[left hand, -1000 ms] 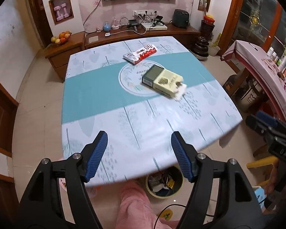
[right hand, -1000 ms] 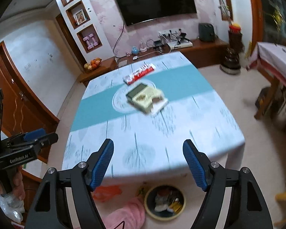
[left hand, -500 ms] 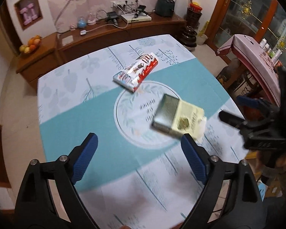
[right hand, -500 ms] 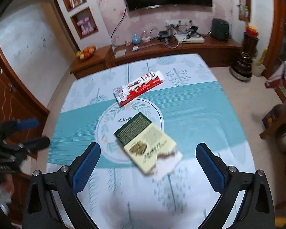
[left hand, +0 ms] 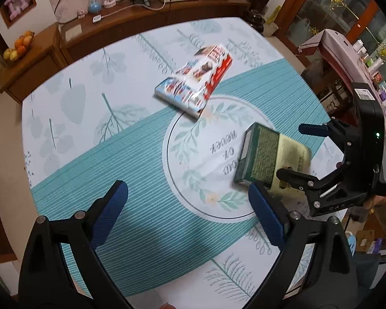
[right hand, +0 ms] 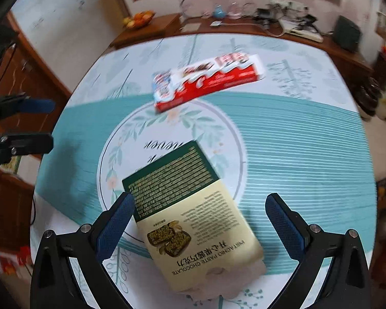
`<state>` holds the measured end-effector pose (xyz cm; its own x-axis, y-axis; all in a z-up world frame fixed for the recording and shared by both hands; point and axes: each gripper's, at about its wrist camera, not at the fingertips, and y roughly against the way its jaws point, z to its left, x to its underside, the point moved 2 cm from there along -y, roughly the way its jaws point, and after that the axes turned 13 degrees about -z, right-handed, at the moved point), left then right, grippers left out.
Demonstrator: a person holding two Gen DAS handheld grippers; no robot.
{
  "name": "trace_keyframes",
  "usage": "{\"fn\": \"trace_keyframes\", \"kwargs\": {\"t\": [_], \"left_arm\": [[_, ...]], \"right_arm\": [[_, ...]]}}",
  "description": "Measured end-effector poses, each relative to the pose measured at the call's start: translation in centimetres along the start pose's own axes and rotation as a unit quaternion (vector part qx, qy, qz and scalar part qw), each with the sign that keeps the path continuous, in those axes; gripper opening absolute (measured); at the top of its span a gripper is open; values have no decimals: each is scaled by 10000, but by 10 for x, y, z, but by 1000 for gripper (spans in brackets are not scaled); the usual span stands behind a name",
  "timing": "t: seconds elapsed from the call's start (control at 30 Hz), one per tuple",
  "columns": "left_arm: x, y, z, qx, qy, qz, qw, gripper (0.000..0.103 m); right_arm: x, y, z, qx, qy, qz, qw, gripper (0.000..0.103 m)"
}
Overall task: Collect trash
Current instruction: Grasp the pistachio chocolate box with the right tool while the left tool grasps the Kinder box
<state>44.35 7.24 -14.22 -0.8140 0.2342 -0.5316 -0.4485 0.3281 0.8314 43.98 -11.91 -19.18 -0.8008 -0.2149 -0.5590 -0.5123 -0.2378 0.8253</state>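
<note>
The pistachio chocolate box (right hand: 193, 211), green at one end and cream at the other, lies flat on the table (left hand: 115, 159), half over the round printed medallion at the middle of the cloth, with its cream end toward the near edge. It reads as the first piece of trash to collect, probably because it is the nearer one. The right gripper (right hand: 199, 221) hangs just above it with its jaws spread wide, the blue pads standing on either side of the box and touching nothing; the spread looks a little more than the box's width, which suits a grasp across its short sides. Beyond it, well apart, a red-and-white chocolate wrapper box (left hand: 196, 79) lies at a slant on the far rim of the medallion, likely the second item. The left gripper (left hand: 187, 216) is likewise wide open and empty, poised over bare cloth to the left of the green box, seemingly lined up toward the red one.
</note>
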Motion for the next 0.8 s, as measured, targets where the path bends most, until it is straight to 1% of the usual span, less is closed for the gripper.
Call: {"fn": "trace_keyframes", "kwargs": {"t": [0.1, 0.23, 0.33, 0.43, 0.53, 0.67, 0.73, 0.8], "left_arm": [[6, -4, 4, -19, 22, 58, 10000, 93], [6, -1, 5, -37, 14, 55, 10000, 93], [4, 0, 6, -48, 16, 34, 10000, 93], [1, 0, 6, -41, 15, 20, 10000, 93], [-2, -1, 6, -44, -13, 3, 10000, 93], [-10, -6, 7, -85, -58, 4, 9999, 93], [-15, -8, 8, -66, -82, 4, 9999, 93], [-22, -10, 7, -40, -121, 6, 9999, 93]], "right_arm": [[4, -5, 12, -103, 343, 106, 9993, 102], [11, -11, 29, -189, 783, 259, 9964, 103], [15, -19, 39, -78, 1115, 362, 9931, 103], [16, -28, 41, 108, 1244, 482, 9910, 103], [16, -34, 39, 250, 1268, 552, 9901, 103], [16, -41, 26, 453, 1046, 725, 9908, 100], [14, -40, 15, 561, 781, 674, 9931, 99], [10, -40, 2, 812, 463, 619, 9937, 99]]}}
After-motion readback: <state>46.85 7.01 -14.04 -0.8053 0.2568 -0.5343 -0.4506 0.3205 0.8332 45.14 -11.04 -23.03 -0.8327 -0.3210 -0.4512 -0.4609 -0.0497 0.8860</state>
